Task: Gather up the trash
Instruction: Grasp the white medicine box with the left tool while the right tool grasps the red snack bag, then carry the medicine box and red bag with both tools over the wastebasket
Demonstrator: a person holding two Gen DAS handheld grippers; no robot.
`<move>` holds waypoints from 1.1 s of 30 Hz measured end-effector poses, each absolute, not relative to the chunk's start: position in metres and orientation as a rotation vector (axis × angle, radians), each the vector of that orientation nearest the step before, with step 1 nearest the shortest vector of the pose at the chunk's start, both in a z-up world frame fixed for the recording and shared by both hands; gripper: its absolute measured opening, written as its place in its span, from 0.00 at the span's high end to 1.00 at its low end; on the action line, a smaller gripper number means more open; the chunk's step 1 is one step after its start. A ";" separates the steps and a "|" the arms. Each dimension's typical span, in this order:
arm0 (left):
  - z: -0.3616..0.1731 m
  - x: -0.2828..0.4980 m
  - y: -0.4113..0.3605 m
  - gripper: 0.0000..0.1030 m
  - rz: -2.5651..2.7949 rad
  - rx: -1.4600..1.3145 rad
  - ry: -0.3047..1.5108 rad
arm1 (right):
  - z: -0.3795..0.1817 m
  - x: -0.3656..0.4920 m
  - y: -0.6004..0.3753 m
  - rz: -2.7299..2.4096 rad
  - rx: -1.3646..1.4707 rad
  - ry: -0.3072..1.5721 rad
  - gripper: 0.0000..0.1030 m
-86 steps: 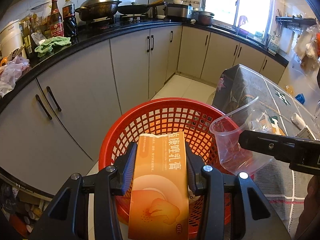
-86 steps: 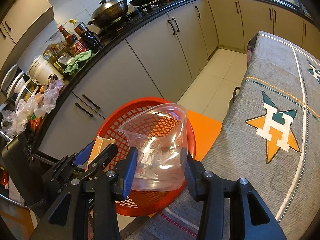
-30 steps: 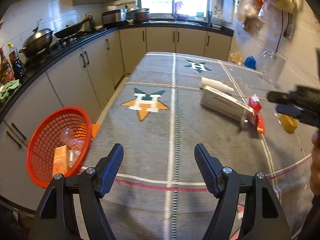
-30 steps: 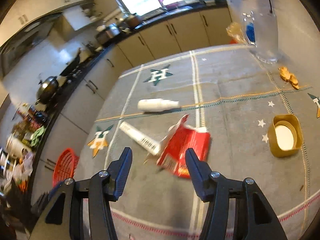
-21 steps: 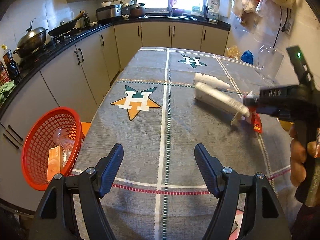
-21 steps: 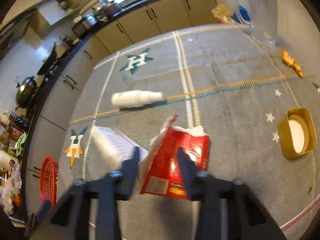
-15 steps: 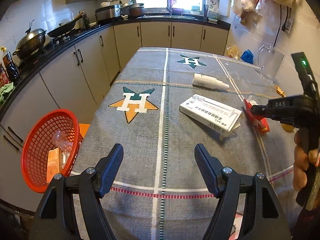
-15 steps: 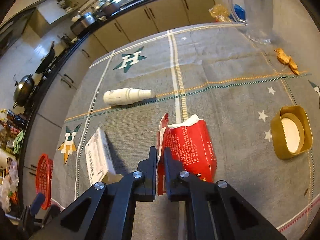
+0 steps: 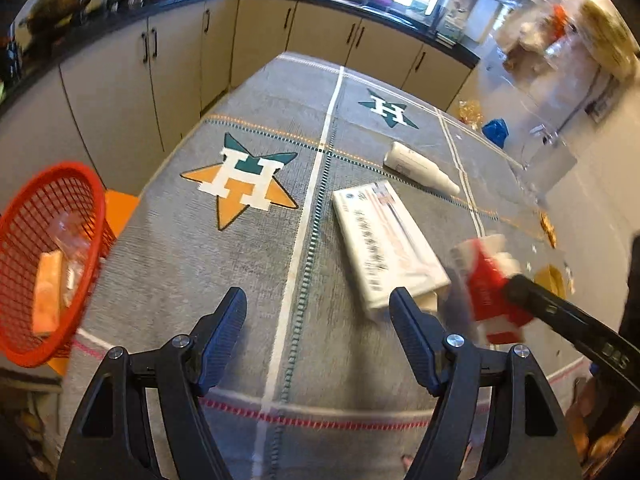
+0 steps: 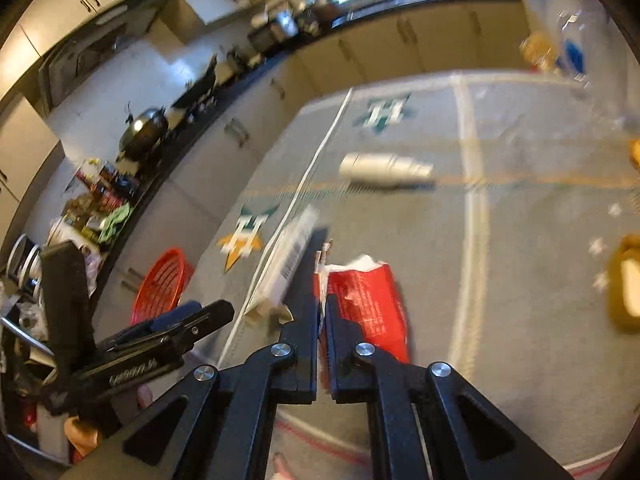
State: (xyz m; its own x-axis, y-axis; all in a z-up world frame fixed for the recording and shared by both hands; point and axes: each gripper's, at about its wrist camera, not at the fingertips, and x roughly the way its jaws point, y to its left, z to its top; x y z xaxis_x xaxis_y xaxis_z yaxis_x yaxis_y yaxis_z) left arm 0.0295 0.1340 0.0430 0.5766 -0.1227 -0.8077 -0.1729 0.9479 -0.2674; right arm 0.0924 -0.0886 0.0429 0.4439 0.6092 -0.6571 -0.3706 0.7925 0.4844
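1. Kitchen scene: grey table (image 9: 248,264) under a cloth with star-and-H motifs, beige cabinets (image 9: 120,76) under a dark counter along the left and far sides, wok (image 10: 146,130) on the stove.
2. Right gripper (image 10: 322,276): jaws closed on the torn edge of the red packet (image 10: 370,300), thin wrapper pinched between them. They have just clamped shut on it. Both views are motion-blurred around the packet.
3. Red packet sits at the near right of the table, its torn white top pointing away in the right wrist view. Whether it is clear of the cloth or touching it, cannot tell.
4. Left gripper (image 9: 318,332): jaws open, nothing between them, hanging over the near table edge and pointing steeply down at the cloth.
5. White carton (image 9: 386,244) lies flat on the table, long axis running diagonally, just beside the red packet on its left. Its near end has an open flap close to the left gripper's right finger.
6. White bottle (image 9: 420,166) lies on its side further back, apart from the carton.
7. Red basket (image 9: 86,200) is off the table's left edge, lower than the tabletop. Inside: an orange box (image 9: 48,290) and a crumpled clear plastic cup (image 9: 72,240).
8. Yellow lid-like object (image 10: 626,292) on the table's right side, blurred. Clear pitcher (image 9: 548,160) stands at the far right, near a blue item (image 9: 495,131).
9. A person's fingers (image 10: 82,438) show below the left gripper's handle in the right wrist view.
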 end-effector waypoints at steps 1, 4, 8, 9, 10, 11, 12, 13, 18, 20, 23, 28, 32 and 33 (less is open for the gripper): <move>0.041 0.034 0.135 0.29 0.029 -0.355 0.971 | 0.043 0.093 -0.097 0.616 0.307 0.917 0.95; 0.033 0.049 0.131 0.29 -0.001 -0.412 1.006 | 0.037 0.097 -0.115 0.618 0.364 0.912 0.95; 0.027 0.065 0.117 0.29 -0.041 -0.461 1.032 | 0.030 0.101 -0.125 0.624 0.414 0.924 0.95; 0.027 0.069 0.113 0.29 -0.049 -0.465 1.032 | 0.029 0.103 -0.127 0.627 0.430 0.925 0.95; 0.027 0.071 0.111 0.29 -0.053 -0.466 1.029 | 0.030 0.102 -0.129 0.626 0.438 0.922 0.95; 0.027 0.074 0.106 0.30 -0.059 -0.461 1.022 | 0.030 0.102 -0.130 0.625 0.444 0.919 0.95; 0.027 0.078 0.100 0.30 -0.061 -0.447 1.023 | 0.031 0.102 -0.131 0.626 0.448 0.919 0.95; 0.026 0.080 0.096 0.36 -0.063 -0.440 1.026 | 0.031 0.101 -0.132 0.628 0.453 0.917 0.95; 0.016 0.091 0.083 0.73 -0.115 -0.451 1.062 | 0.033 0.099 -0.133 0.627 0.461 0.908 0.95; 0.017 0.088 0.080 0.79 -0.119 -0.430 1.047 | 0.034 0.099 -0.132 0.616 0.450 0.899 0.95; 0.024 0.079 0.075 0.83 -0.110 -0.370 1.012 | 0.036 0.099 -0.129 0.606 0.435 0.886 0.95; 0.047 0.053 0.080 0.84 -0.078 -0.286 0.919 | 0.040 0.093 -0.122 0.626 0.402 0.855 0.95; 0.067 0.025 0.099 0.84 -0.040 -0.238 0.853 | 0.045 0.086 -0.109 0.672 0.375 0.836 0.95; 0.070 0.020 0.102 0.84 -0.031 -0.229 0.844 | 0.046 0.084 -0.105 0.682 0.371 0.838 0.95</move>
State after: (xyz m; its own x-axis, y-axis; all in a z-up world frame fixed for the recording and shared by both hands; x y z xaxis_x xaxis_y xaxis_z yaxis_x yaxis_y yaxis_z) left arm 0.0201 0.1024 0.0699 0.6658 -0.1182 -0.7367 -0.0631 0.9749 -0.2134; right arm 0.0842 -0.1051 0.0459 0.4774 0.6824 -0.5536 -0.4038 0.7299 0.5515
